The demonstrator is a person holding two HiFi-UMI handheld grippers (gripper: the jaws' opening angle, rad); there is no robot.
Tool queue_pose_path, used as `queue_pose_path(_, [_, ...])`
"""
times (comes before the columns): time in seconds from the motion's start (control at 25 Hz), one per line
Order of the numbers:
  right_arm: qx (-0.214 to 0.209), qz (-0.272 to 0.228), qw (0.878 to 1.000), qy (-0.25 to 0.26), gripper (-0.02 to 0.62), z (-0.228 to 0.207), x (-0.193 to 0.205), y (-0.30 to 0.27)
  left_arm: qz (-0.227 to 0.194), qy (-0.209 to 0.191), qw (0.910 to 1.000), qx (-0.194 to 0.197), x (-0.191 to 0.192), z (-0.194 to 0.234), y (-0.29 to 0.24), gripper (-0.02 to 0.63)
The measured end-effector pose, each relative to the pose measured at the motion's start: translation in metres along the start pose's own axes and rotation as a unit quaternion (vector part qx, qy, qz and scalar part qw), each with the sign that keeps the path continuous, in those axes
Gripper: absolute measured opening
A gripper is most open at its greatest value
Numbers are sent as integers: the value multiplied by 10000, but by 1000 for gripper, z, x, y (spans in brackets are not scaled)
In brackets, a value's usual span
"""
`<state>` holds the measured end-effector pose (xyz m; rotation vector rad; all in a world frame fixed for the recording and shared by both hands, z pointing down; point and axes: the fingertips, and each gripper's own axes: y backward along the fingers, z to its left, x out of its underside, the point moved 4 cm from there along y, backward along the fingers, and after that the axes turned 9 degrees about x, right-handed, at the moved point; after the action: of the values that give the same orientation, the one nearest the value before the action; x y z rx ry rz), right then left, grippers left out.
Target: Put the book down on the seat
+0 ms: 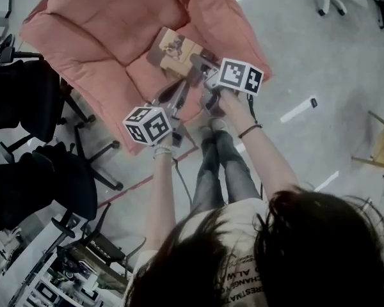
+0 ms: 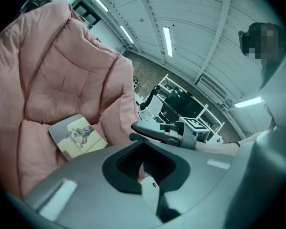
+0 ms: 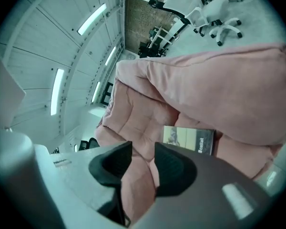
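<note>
Bright, even light from long white ceiling strip lights (image 2: 168,41); shadows soft. Gripper views: heavy fisheye distortion, dark corners.

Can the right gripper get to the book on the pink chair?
Probably yes. The book lies bare on the seat just ahead of the right gripper, whose jaws stand apart and empty; nothing blocks the way.

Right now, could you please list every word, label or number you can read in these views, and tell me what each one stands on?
"callat" (last letters uncertain): white word on the dark band of the book, which lies on the pink chair.
Shirt print: upside-down capitals, too broken to read.
Marker cubes: black-and-white patterns only, no words.
</note>
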<state>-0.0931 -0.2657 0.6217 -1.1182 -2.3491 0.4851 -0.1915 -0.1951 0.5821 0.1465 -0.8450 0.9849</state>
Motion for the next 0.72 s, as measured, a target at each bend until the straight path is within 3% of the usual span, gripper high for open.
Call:
queue_pose_path(0.4, [-620,-143,9980,-5,90,65,-15,52,-192,-165,9996,103,-31,-61,20,0])
queue_pose_path(0.72, [-1066,-230,9940,-3,50,103,-15,94,-702,-256,9971,131,-59,-103,39,0])
